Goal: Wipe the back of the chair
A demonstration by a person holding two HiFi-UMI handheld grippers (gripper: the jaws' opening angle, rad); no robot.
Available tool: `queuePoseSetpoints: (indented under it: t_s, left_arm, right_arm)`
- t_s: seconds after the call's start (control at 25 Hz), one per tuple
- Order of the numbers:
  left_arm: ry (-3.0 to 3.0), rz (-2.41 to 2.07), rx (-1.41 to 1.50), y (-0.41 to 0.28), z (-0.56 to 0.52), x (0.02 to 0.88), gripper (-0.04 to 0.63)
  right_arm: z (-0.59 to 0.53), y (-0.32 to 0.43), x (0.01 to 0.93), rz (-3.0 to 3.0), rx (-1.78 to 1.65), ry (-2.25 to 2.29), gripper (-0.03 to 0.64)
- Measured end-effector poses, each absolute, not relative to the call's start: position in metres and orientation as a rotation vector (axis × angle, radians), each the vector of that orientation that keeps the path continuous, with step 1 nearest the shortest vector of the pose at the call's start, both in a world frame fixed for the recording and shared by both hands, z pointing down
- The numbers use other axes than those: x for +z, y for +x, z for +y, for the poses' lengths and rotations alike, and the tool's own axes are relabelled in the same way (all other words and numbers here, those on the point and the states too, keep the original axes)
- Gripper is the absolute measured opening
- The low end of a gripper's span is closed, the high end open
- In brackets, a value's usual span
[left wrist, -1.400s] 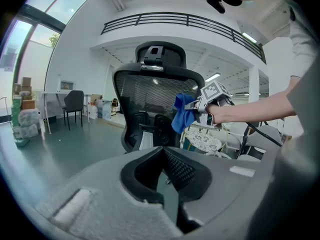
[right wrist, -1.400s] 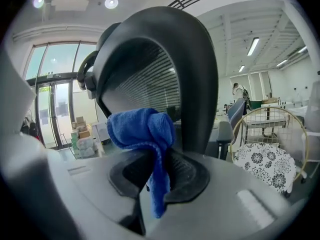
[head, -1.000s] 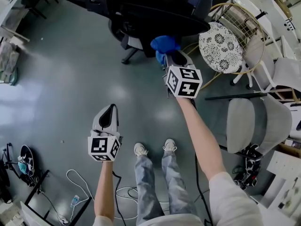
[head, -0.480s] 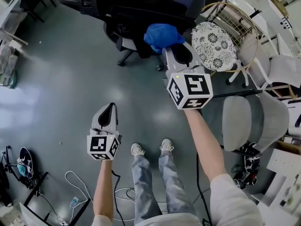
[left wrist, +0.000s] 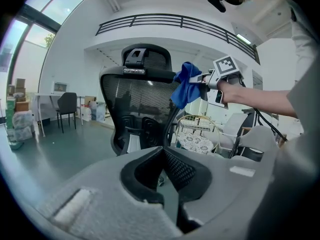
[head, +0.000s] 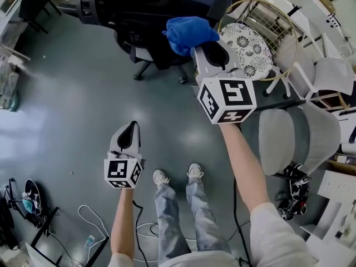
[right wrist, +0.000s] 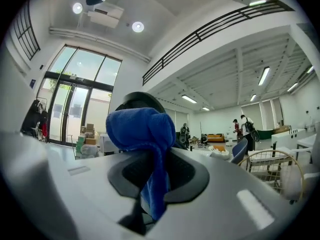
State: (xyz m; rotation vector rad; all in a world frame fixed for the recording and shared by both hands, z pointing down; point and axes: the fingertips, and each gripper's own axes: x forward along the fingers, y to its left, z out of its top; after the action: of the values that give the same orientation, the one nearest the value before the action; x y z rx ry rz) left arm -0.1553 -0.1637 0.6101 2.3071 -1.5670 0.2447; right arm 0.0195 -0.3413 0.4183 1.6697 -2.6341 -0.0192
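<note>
While the left claw (head: 132,127) hangs closed and empty, the right claw (head: 203,45) pinches one blue cloth (head: 189,32) by one chair (head: 146,11)

Head view: the top edge cuts the chair (head: 150,15), so I can't tell how far it runs beyond. The blue cloth (head: 189,33) covers part of its right side and buries the tips of my right gripper (head: 201,50).

Right gripper view: the bunched cloth fills the middle. Only a dark curve of the chair shows above it; the mesh back is unseen. The people (right wrist: 245,126) down the hall are too small to tell anything of. The body of my gripper hides the lower part of the wire-framed seat (right wrist: 278,170).

Left gripper view: my left gripper (left wrist: 162,166) hides the chair's base. I can't tell whether the cloth touches the chair frame.
</note>
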Motion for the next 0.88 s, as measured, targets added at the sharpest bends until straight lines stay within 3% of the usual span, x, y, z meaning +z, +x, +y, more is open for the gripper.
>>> queuePoseSetpoints:
  t_s: [0.88]
  left_arm:
    - [2.262, -1.576, 0.289, -0.174, -0.167, 0.630, 0.005]
  right_arm:
    - [-0.389, 0.043, 0.598, -2.332, 0.385, 1.621, 0.069]
